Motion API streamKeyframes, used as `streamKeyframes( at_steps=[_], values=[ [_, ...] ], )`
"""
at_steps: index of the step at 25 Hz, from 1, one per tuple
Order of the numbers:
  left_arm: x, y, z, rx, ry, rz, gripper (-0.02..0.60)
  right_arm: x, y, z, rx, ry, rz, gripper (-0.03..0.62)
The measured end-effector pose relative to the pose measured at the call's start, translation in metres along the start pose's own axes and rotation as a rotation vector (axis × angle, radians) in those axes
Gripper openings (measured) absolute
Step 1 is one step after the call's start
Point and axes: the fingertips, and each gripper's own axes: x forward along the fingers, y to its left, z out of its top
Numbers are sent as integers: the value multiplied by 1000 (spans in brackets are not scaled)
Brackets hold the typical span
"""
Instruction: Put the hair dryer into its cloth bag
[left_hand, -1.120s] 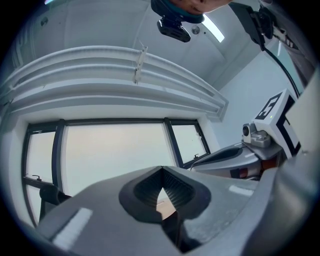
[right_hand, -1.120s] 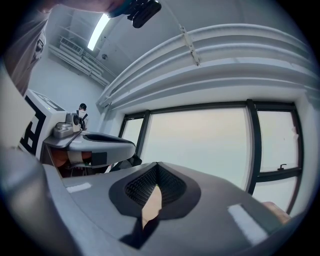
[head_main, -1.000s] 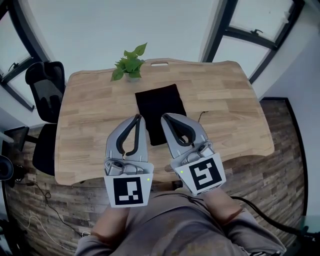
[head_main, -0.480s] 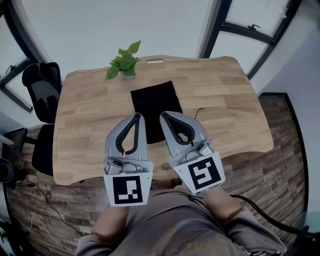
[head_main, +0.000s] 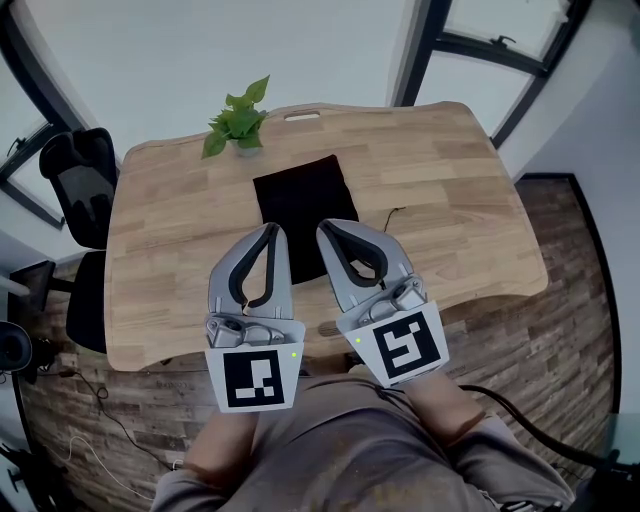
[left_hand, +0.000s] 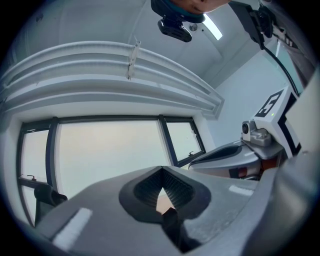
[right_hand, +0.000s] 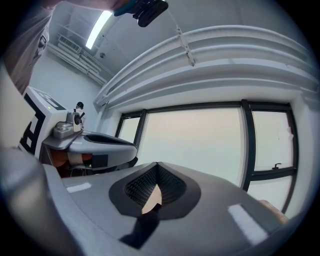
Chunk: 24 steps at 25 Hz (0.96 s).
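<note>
Left claw (head_main: 273, 233) clenched, empty | right claw (head_main: 325, 229) clenched, empty | cloth bag (head_main: 298, 192) — flat, well inside table (head_main: 450, 205) edges

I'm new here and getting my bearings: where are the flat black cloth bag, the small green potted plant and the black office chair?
flat black cloth bag (head_main: 298, 200), head view, middle of its fabric
small green potted plant (head_main: 236, 122), head view, on its leaves
black office chair (head_main: 85, 185), head view, on its backrest
</note>
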Motion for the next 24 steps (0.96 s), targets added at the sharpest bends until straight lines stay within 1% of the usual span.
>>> streamKeyframes(
  at_steps=[18, 24],
  values=[
    [10, -14, 2, 18, 8, -16, 0, -8, -12, 0, 4, -16, -11, 25],
    [12, -16, 5, 29, 6, -21, 0, -8, -12, 1, -10, -12, -4, 25]
  ],
)
